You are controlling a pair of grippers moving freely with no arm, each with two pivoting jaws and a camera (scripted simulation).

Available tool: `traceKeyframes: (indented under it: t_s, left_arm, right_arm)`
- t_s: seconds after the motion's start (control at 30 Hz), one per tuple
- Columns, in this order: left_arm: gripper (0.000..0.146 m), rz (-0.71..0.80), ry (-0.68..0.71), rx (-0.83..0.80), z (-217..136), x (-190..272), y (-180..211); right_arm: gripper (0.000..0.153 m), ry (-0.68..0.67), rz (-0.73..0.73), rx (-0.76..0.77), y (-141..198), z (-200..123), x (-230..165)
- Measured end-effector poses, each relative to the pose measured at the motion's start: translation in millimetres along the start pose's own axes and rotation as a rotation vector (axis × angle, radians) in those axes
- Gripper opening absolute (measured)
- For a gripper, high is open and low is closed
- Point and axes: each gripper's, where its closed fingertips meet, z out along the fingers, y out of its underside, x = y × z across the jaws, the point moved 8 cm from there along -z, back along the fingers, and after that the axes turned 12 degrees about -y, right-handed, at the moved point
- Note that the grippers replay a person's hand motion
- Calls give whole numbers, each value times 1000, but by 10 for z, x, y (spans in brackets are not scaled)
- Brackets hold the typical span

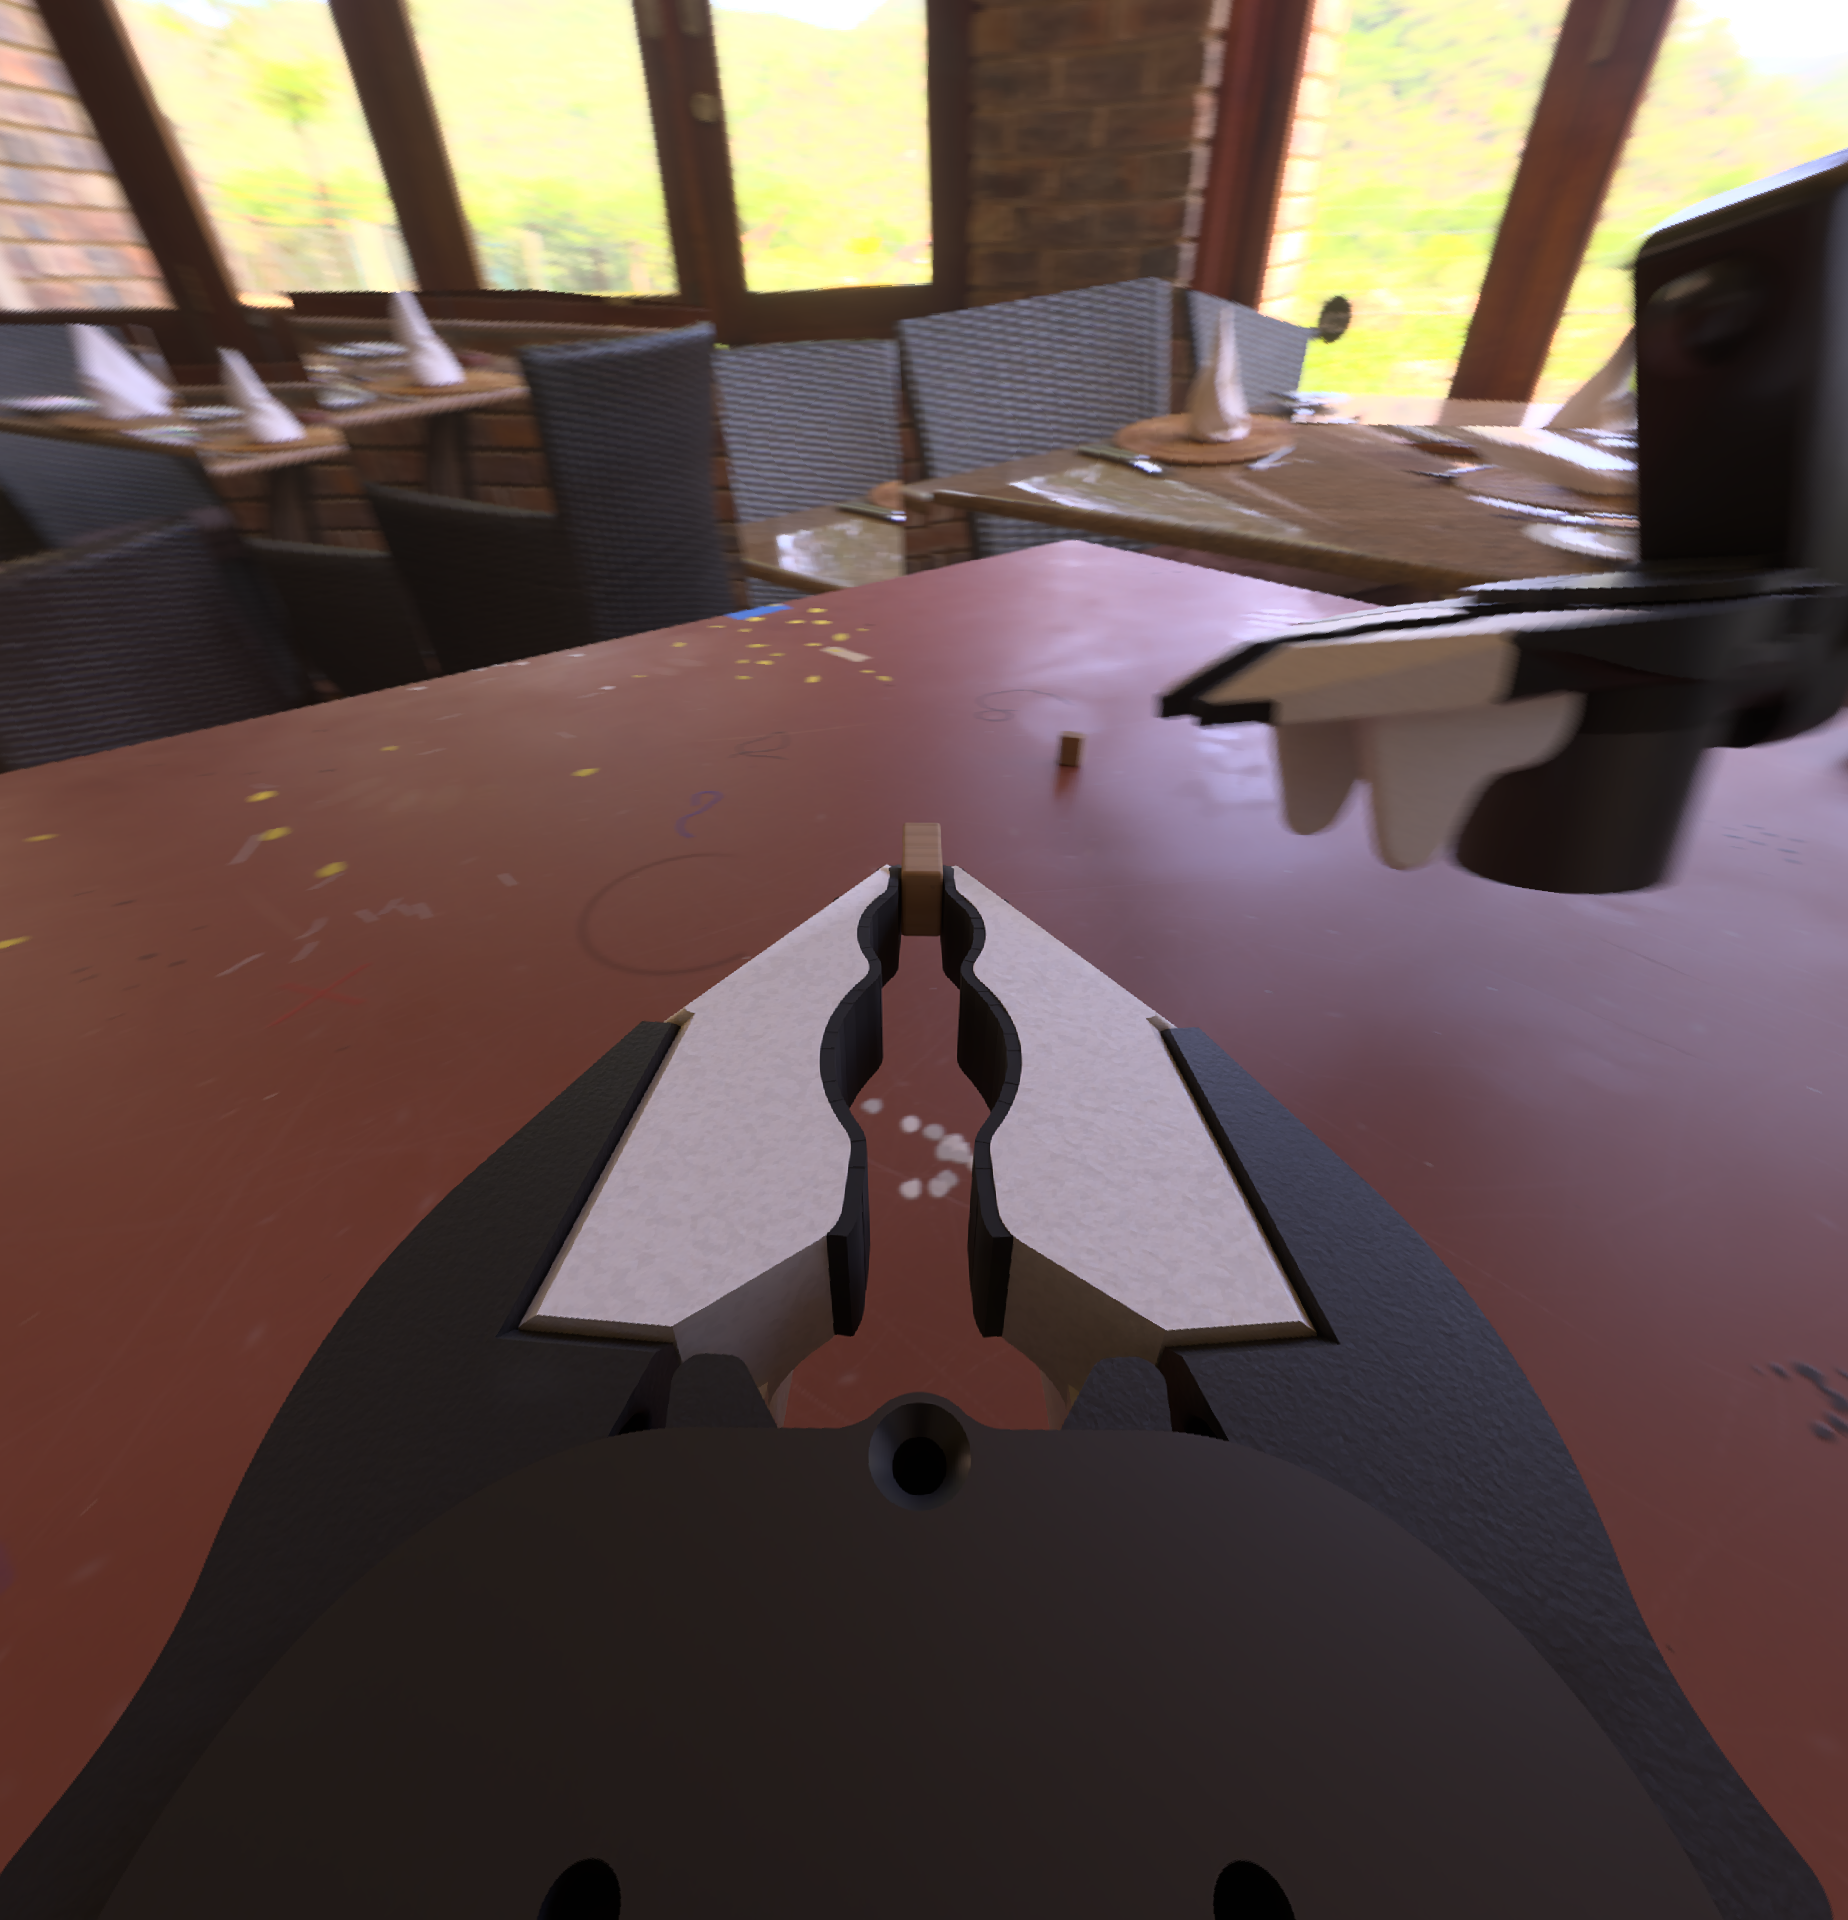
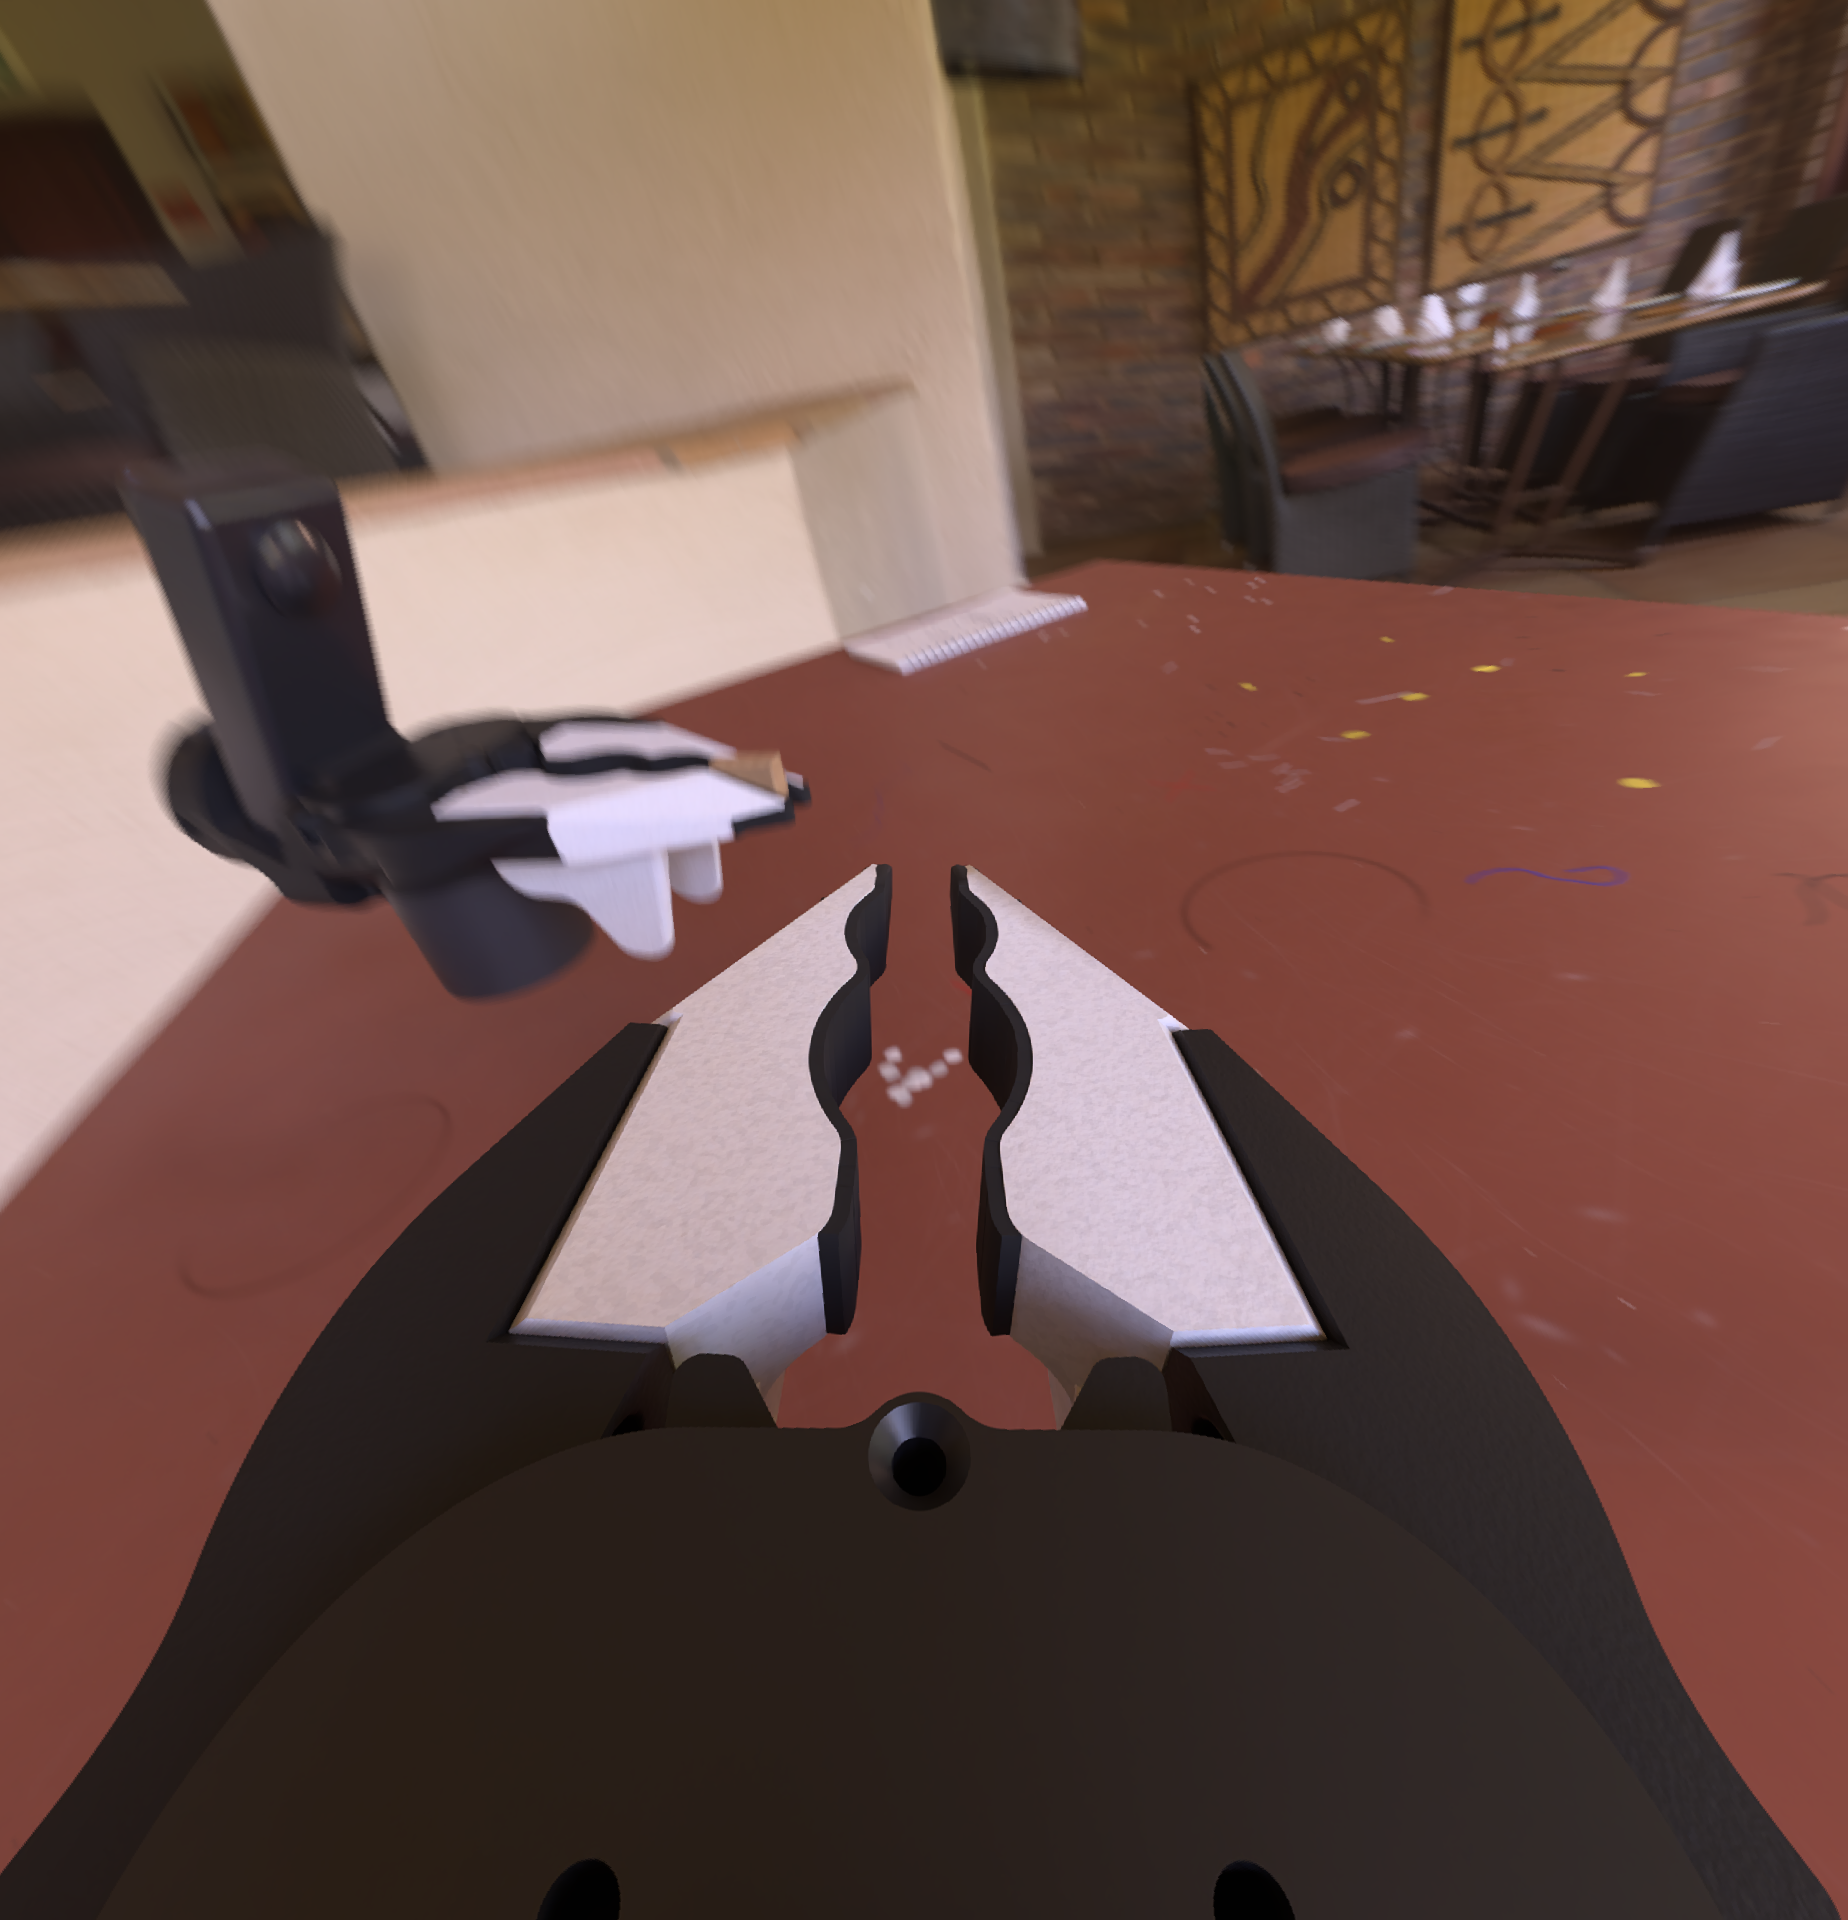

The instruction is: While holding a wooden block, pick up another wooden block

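My left gripper (image 1: pixel 921 883) is shut on a small wooden block (image 1: pixel 921 873), held upright between its tips above the red-brown table (image 1: pixel 380 1091). A second small wooden block (image 1: pixel 1071 748) stands on the table farther ahead and to the right. My right gripper (image 1: pixel 1185 704) hovers at the right, its tips just right of and above that block. In the right wrist view my right gripper (image 2: pixel 921 883) is empty, its jaws a narrow gap apart. The second block is not in that view. The left gripper (image 2: pixel 780 790) with its block (image 2: pixel 759 771) shows there at the left.
A white spiral notepad (image 2: pixel 967 629) lies at the table's far edge. Yellow and white flecks and faint drawn rings mark the tabletop. Dark wicker chairs (image 1: pixel 629 468) and set dining tables (image 1: pixel 1315 488) stand beyond the table.
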Motion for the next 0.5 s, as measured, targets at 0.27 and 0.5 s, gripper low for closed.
traceKeyframes:
  t_s: [0.27,0.5]
  left_arm:
    - [6,-39,-390,-93,-146,-87,65]
    - [6,-108,-383,-105,-110,-139,81]
  right_arm:
    - [16,523,-107,-316,128,-267,-250]
    - [21,609,40,-280,156,-431,8]
